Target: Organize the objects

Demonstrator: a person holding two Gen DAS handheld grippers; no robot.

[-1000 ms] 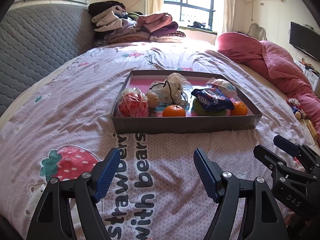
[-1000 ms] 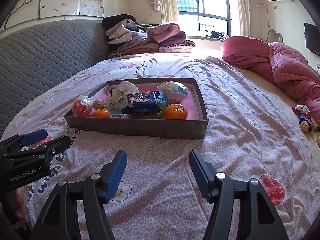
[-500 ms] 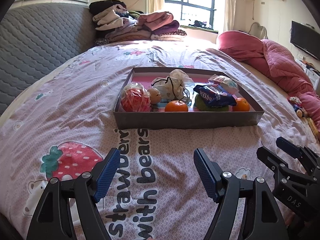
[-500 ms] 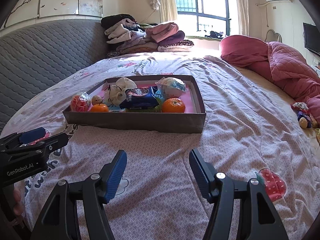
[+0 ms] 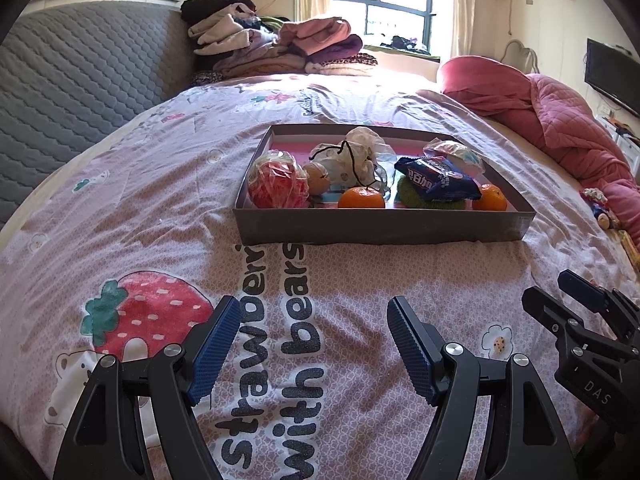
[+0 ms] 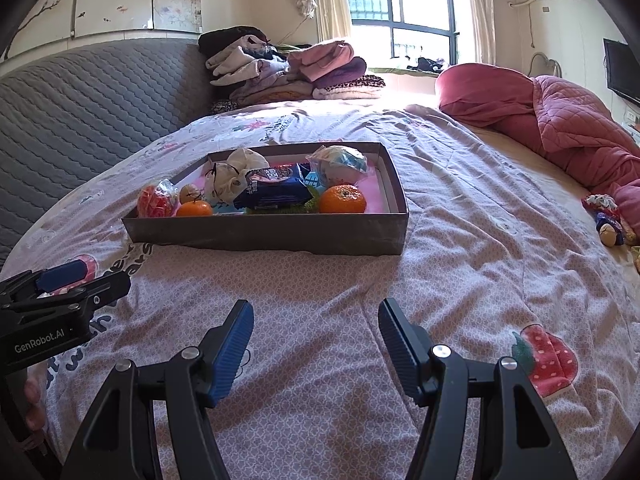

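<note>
A shallow grey box (image 5: 380, 226) (image 6: 260, 236) with a pink floor lies on the bed. It holds two tangerines (image 5: 361, 198) (image 6: 343, 199), a dark blue snack packet (image 5: 436, 179) (image 6: 274, 188), a red mesh-bagged item (image 5: 277, 180) (image 6: 157, 201), a white drawstring pouch (image 5: 350, 156), a small brown nut-like ball (image 5: 316, 177) and a wrapped white-blue item (image 6: 340, 162). My left gripper (image 5: 312, 338) hovers open over the sheet, short of the box. My right gripper (image 6: 316, 338) is open too, nothing between its pads.
The bed sheet (image 5: 160, 200) is pink with a strawberry print and lettering. A grey quilted headboard (image 5: 72, 80) rises at left, folded clothes (image 5: 280, 48) at the far end, a red quilt (image 6: 560, 120) at right, small toys (image 6: 606, 220) by the right edge.
Both views have drawn back slightly and tilted, so the box sits a little farther off. The jaws have kept their width.
</note>
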